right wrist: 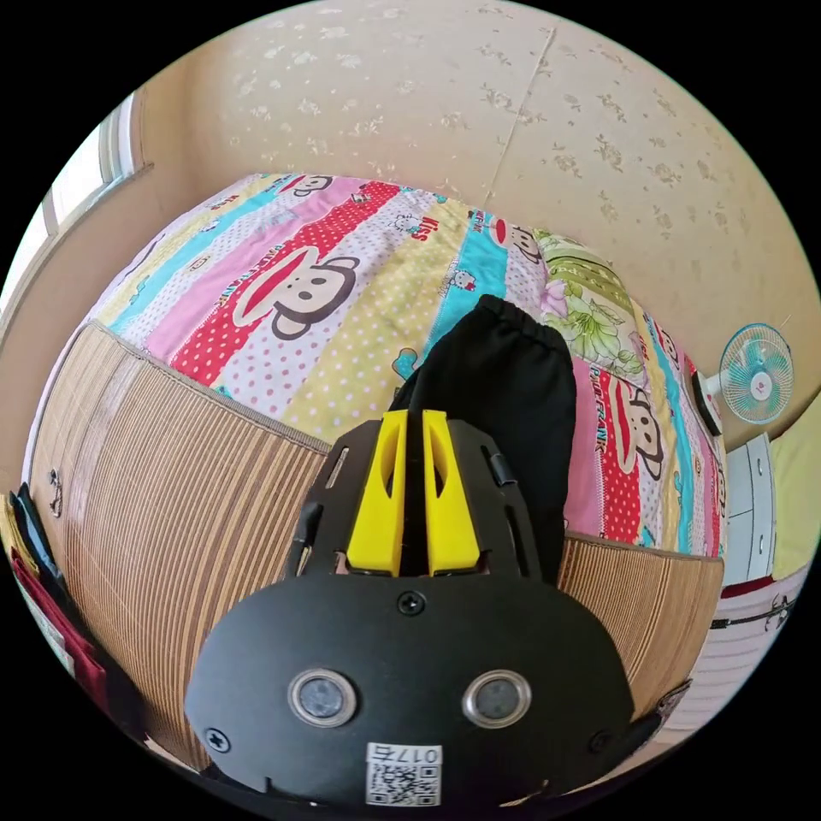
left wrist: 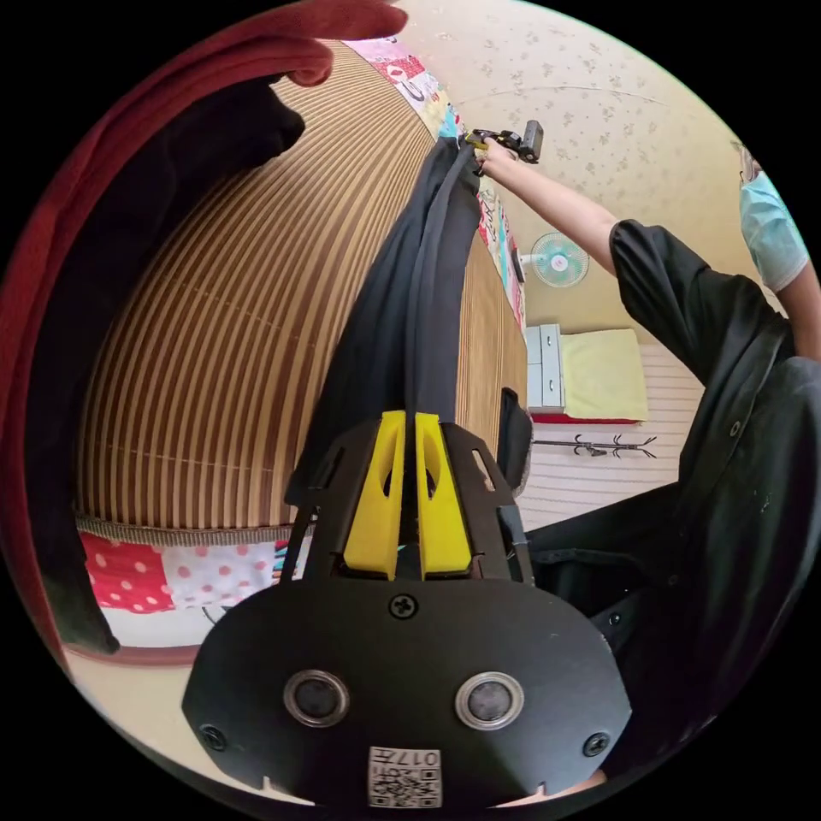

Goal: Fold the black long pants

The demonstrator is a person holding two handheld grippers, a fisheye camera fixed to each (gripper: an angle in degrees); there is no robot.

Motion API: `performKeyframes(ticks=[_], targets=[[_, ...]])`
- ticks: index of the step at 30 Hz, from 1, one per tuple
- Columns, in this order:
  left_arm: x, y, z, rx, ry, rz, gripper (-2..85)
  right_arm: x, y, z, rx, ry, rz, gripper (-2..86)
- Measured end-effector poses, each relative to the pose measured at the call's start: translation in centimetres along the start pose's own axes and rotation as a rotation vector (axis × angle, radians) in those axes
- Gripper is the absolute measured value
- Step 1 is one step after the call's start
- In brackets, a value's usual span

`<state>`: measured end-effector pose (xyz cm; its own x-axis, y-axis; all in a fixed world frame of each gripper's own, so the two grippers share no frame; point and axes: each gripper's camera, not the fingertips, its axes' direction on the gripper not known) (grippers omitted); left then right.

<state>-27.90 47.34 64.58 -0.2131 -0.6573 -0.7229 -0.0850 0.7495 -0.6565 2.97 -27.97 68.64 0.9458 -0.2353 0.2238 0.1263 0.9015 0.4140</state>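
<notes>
The black long pants (left wrist: 410, 291) hang stretched above the striped bamboo mat (left wrist: 222, 342), their long axis running straight between the two tongs. The left tongs (left wrist: 409, 445) are clenched on one end, and the right tongs (right wrist: 414, 445) on the other end, near the mat's far edge.

The right gripper (right wrist: 413, 421), black-bodied with two yellow jaws, has its jaws drawn close together on a fold of the black long pants (right wrist: 505, 385). The dark cloth shows in the narrow slot between the jaws. Beyond the tips, a gathered elastic edge of the pants stands up against a bright patchwork bed cover printed with cartoon monkeys and polka dots (right wrist: 299, 282). A brown striped woven mat (right wrist: 171, 513) lies over the near part of the bed. A small teal electric fan (right wrist: 755, 373) stands by the beige patterned wall (right wrist: 513, 103).
</notes>
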Motion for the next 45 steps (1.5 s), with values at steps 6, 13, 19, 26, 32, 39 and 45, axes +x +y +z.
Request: performKeyframes(ticks=[6, 13, 19, 26, 32, 39, 45], targets=[[2.5, 0.2, 1.2, 0.006, -0.073, 0.053, -0.3, 0.8, 6.7, -3.0, 0.066, -0.279, -0.032, 4.9], [5.0, 0.5, 2.5, -0.022, -0.03, 0.022, -0.4, 0.6, 31.5, -10.4, -0.032, -0.391, -0.358, 6.8], [8.7, 0.8, 3.2, -0.05, 0.064, 0.079, -0.3, 4.2, 49.9, -14.4, -0.263, -0.603, -0.045, 8.6], [14.7, 2.1, 4.3, 0.019, -0.246, 0.186, -0.1, 4.1, 60.2, -14.9, -0.428, -0.695, 0.13, 9.1], [14.2, 1.6, 6.2, 0.002, -0.361, 0.079, 0.8, 5.6, 61.2, -16.2, -0.377, -0.732, 0.17, 3.5], [15.1, 0.8, 8.3, -0.035, -0.469, 0.093, 7.8, 9.2, 61.6, -17.5, -0.318, -0.691, 0.174, 12.6], [17.1, 1.0, 10.3, -0.092, -0.559, 0.176, 5.8, 8.6, 59.3, -17.7, -0.366, -0.692, -0.075, 6.7]])
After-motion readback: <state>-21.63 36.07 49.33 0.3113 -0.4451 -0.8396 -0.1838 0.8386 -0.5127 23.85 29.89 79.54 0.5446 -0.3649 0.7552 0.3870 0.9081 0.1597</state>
